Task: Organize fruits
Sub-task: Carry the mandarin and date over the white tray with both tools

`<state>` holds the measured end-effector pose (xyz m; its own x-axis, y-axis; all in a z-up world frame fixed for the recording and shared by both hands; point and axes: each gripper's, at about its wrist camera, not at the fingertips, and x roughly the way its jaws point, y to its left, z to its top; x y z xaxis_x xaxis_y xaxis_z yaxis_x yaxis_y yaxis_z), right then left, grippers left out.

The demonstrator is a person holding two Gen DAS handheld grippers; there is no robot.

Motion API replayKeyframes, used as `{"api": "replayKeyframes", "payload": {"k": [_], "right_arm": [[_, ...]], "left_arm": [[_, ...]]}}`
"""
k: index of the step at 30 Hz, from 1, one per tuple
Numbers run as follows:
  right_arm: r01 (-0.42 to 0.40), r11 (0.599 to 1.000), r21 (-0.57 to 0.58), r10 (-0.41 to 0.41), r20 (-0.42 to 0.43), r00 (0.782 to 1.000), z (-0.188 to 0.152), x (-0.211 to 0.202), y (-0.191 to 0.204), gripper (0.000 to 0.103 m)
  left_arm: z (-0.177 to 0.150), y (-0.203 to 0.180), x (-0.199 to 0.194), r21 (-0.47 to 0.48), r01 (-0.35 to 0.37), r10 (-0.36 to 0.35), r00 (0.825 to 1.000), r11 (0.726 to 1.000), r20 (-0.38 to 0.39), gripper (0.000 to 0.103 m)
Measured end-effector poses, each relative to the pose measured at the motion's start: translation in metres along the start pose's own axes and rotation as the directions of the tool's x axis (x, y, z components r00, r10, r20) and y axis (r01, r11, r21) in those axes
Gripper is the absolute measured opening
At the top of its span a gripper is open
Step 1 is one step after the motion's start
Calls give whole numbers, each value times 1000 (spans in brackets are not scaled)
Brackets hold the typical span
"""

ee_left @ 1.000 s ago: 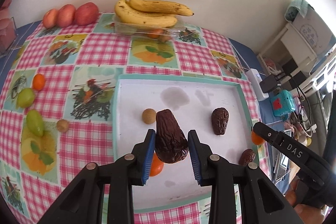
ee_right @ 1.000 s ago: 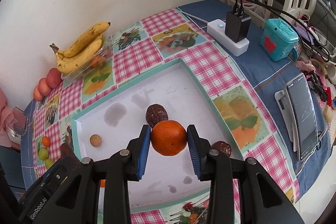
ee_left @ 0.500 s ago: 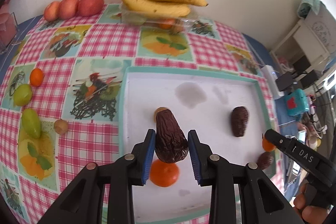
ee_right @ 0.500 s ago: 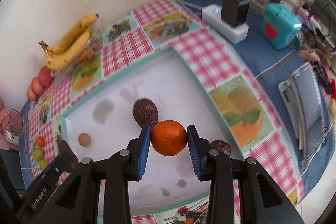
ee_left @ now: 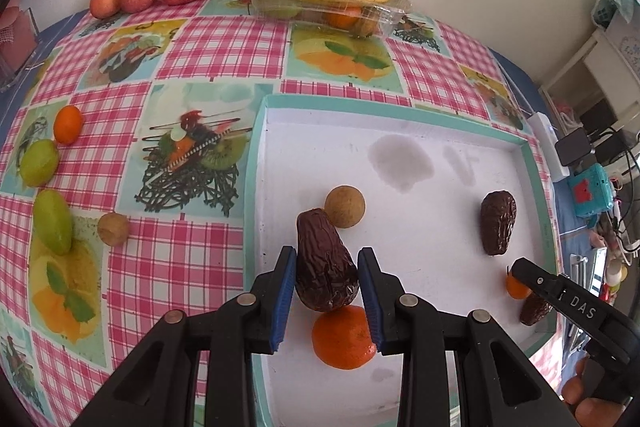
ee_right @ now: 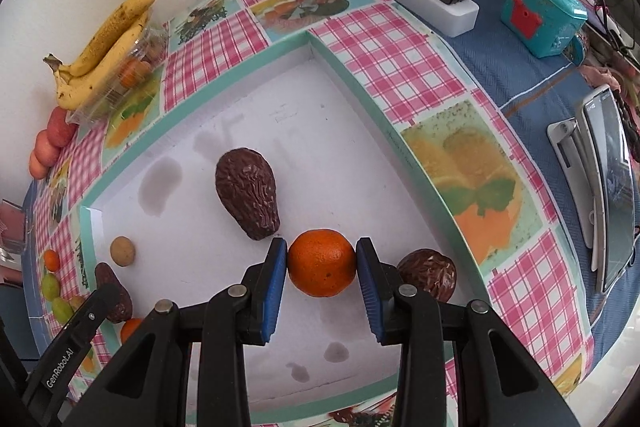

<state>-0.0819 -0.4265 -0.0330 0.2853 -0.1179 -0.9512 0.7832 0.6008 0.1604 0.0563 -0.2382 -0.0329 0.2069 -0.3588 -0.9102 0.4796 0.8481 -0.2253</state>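
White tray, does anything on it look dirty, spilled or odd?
Yes. The white tray has grey blotchy stains near its far corner and smaller dark spots near its front edge, like dried or damp marks.

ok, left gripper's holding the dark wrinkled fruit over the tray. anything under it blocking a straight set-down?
Probably yes. In the left wrist view an orange lies on the tray floor right below the dark fruit held by the left gripper, and a small tan ball sits just beyond its tip. Bare floor lies further right.
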Motion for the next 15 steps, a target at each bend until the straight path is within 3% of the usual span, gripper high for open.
{"api": "replayKeyframes", "payload": {"k": [15], "right_arm": [[13,1000,0,-13,5,1000,1,5,0,37]], "left_arm": [[-1,5,9,-14,-2,2,1000,1000,-24,34]]}}
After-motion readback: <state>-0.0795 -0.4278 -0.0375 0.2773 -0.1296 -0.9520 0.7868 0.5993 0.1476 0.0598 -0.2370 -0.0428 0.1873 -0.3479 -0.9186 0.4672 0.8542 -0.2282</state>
